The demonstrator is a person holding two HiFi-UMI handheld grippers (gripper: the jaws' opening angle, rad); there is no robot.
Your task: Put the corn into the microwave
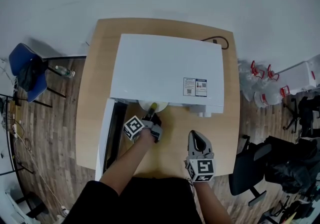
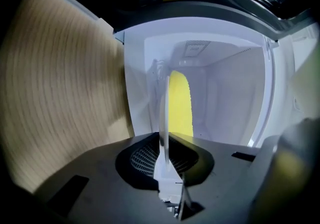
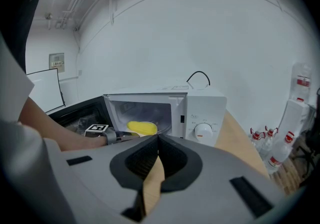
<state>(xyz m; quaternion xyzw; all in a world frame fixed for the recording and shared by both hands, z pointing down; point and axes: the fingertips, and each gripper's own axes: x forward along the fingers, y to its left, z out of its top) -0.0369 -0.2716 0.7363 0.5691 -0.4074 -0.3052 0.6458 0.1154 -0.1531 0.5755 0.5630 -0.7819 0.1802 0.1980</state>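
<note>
Clamping plate [image 2: 162, 113], left gripper [image 1: 151, 116], corn [image 2: 180, 103] at microwave [image 1: 167, 68]

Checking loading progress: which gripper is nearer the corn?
Left. The left gripper clamps the plate carrying the corn at the microwave mouth; the right gripper hangs back over the table.

My head view looks steeply down onto the table [image 1: 95, 93] and microwave [image 1: 165, 68]; the left gripper view, rolled sideways, peers close into its open cavity; the right gripper view faces its front from farther back; all three share it.
</note>
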